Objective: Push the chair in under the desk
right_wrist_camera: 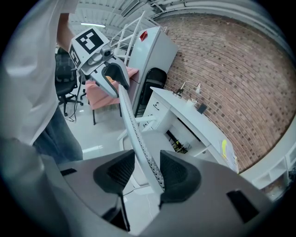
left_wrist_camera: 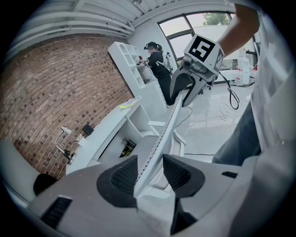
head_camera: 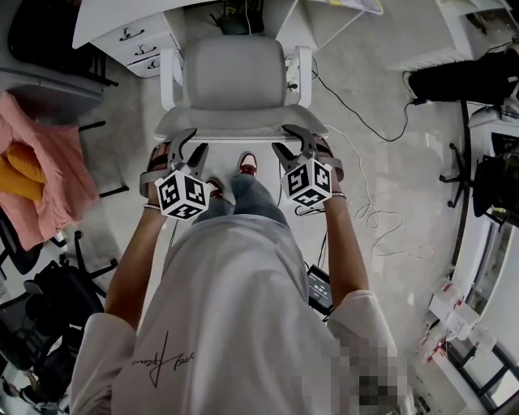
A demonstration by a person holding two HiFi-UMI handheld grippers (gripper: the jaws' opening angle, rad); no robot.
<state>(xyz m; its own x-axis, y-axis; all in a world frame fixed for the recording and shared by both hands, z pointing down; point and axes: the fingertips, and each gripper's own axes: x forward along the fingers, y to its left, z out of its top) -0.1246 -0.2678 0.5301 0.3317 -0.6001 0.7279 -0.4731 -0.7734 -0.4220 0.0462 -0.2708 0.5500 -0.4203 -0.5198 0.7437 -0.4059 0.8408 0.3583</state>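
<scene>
Station layout: the chair [head_camera: 243, 81] stands on the floor directly in front of the white desk [head_camera: 122, 20], with its seat turned toward the desk and its backrest toward the person. The front of the seat lies near the gap between the drawer unit [head_camera: 142, 44] and the desk's right side panel. The seat, both armrests and the backrest are outside the desk top.

Operator position: the person stands just behind the backrest. Both shoes [head_camera: 247, 164] are on the floor near the chair's base.

Left gripper [head_camera: 190, 144]: it sits at the left end of the backrest's top rim [head_camera: 242, 130]. Its jaws are spread and straddle the rim. The rim lies close against one pad, and floor shows in the gap at the other pad, so nothing is clamped.

Right gripper [head_camera: 290, 142]: it sits at the right end of the same rim. Its jaws are also spread, with the rim passing between them and a gap on one side.

Surroundings: loose cables [head_camera: 365, 211] run across the floor to the right of the chair. A pink cloth [head_camera: 49, 170] lies draped over something at the left.
</scene>
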